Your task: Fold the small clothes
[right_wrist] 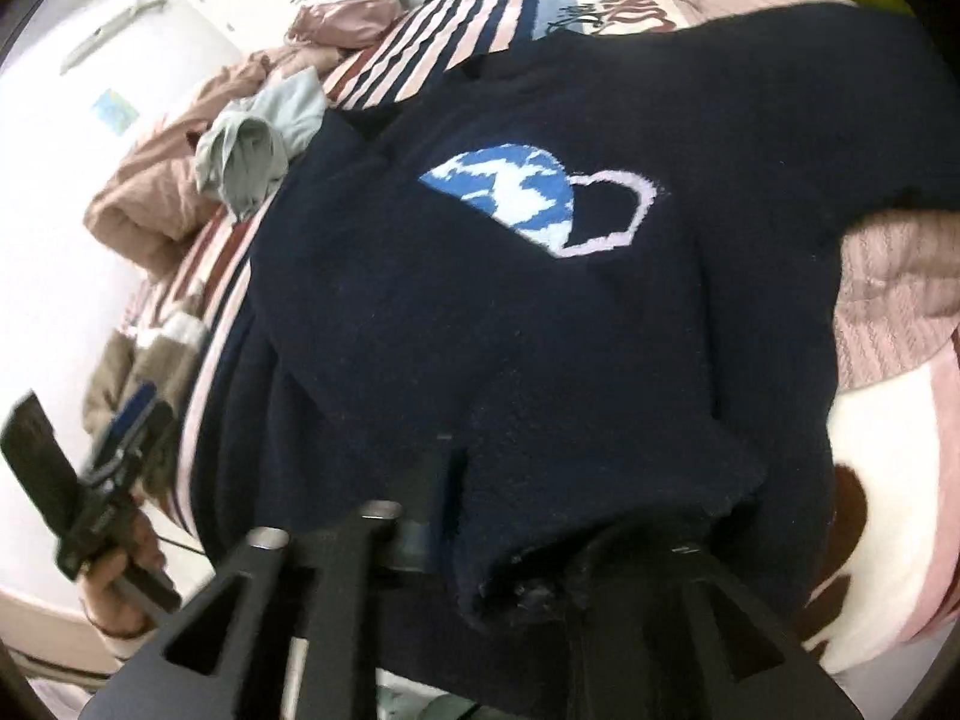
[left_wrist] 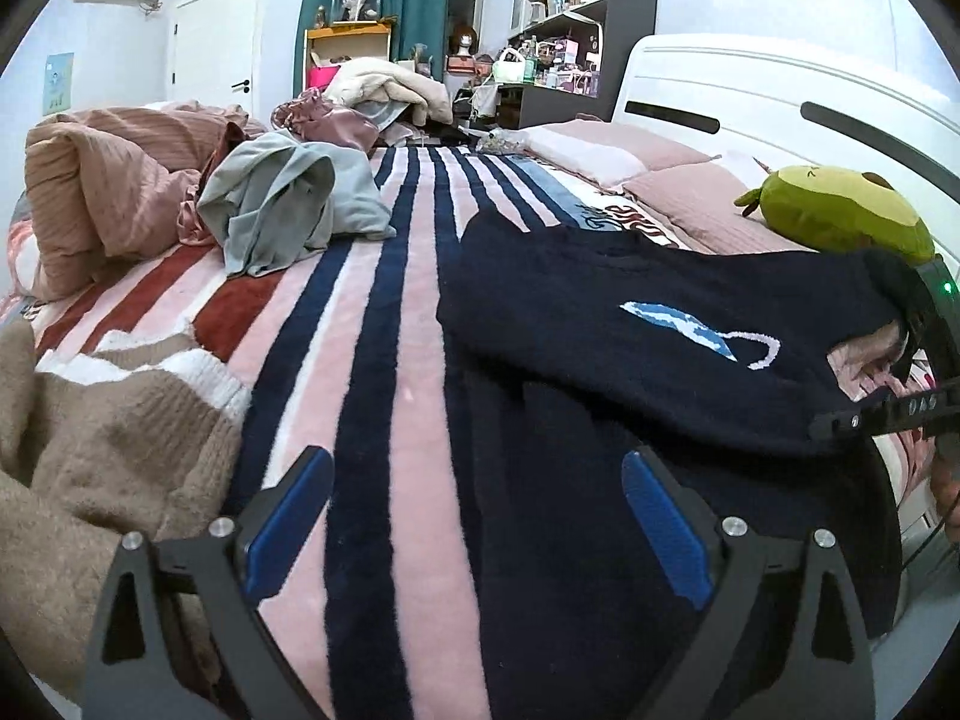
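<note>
A navy knit sweater (left_wrist: 600, 348) with a blue-and-white heart motif (right_wrist: 534, 204) lies on the striped blanket (left_wrist: 384, 360), its upper half folded over the lower part. My left gripper (left_wrist: 474, 534) is open and empty, low over the blanket at the sweater's near left edge. My right gripper (right_wrist: 480, 546) is shut on the sweater's edge, with cloth bunched between its fingers; it shows at the right edge of the left wrist view (left_wrist: 918, 360). The left gripper shows at the lower left of the right wrist view (right_wrist: 129, 420).
A beige-and-white knit garment (left_wrist: 102, 456) lies at near left. A grey-green garment (left_wrist: 282, 204) and pink bedding (left_wrist: 102, 192) are heaped at far left. A green plush toy (left_wrist: 840, 210) sits by the white headboard (left_wrist: 780, 90). Pillows (left_wrist: 678, 186) lie behind the sweater.
</note>
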### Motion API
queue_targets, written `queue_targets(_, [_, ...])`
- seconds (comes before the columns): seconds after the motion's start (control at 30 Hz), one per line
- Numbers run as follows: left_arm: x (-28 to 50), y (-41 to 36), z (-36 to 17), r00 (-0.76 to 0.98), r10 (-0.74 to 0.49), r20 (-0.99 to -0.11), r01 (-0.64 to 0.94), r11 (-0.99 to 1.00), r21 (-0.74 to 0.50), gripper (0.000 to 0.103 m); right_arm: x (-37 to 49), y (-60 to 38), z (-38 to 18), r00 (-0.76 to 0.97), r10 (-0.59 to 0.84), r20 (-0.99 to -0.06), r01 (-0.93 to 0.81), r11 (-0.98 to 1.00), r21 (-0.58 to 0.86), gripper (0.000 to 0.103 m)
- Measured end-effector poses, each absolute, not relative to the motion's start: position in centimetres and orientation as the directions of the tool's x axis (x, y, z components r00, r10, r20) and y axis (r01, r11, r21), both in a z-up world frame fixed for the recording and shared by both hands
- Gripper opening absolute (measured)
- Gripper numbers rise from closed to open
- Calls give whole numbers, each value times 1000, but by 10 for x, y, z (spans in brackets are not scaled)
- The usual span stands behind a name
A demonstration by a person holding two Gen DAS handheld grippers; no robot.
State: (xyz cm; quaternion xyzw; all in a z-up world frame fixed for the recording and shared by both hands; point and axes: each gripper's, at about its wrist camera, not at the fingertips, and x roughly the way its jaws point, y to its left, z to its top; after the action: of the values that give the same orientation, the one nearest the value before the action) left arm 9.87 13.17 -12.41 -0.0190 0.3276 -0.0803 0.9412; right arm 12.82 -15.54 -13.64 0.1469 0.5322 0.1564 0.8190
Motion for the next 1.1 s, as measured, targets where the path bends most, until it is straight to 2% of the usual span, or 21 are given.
queue_targets(0.07, [98,132,-124,772,-159,-615,134,987,-87,95,132,-163,-137,408,414,-814,-64,902,427,48])
queue_targets(0.13, [96,133,-124,772,-156,-617,128,988,-89,95,139,-168,-142,412,405,-817,-24,901,434,47])
queue_targets(0.17, [96,133,-123,771,-154,-617,126,988,-89,95,142,-169,-143,413,402,-817,-13,900,436,30])
queue_targets(0.2, [94,134,-123,770,-151,-619,125,988,-86,95,142,-170,-144,415,385,-824,-5,907,421,3])
queue_targets(0.37, [90,133,-122,770,-146,-621,126,989,-76,95,122,-180,-135,439,306,-845,-28,944,327,3])
queue_targets(0.63, [88,111,-105,782,-177,-598,159,984,-83,95,111,-218,-122,469,374,-800,22,901,434,4])
queue_targets(0.67, [86,108,-102,785,-179,-593,162,983,-82,95,109,-228,-117,493,371,-787,33,896,443,6])
queue_targets(0.73, [84,105,-98,788,-181,-588,161,983,-86,95,106,-249,-105,556,340,-758,46,898,437,21])
queue_targets(0.77, [83,102,-96,788,-185,-588,161,982,-94,95,104,-265,-97,601,308,-737,61,902,427,34])
queue_targets(0.8, [83,100,-95,785,-191,-589,163,982,-101,95,99,-285,-90,651,270,-709,87,902,423,42])
queue_targets(0.97, [85,72,-88,775,-197,-600,183,979,-85,95,78,-372,-74,795,151,-588,198,851,487,52])
queue_targets(1.1, [88,50,-80,772,-190,-606,179,981,-79,95,75,-423,-80,849,42,-527,251,845,472,53])
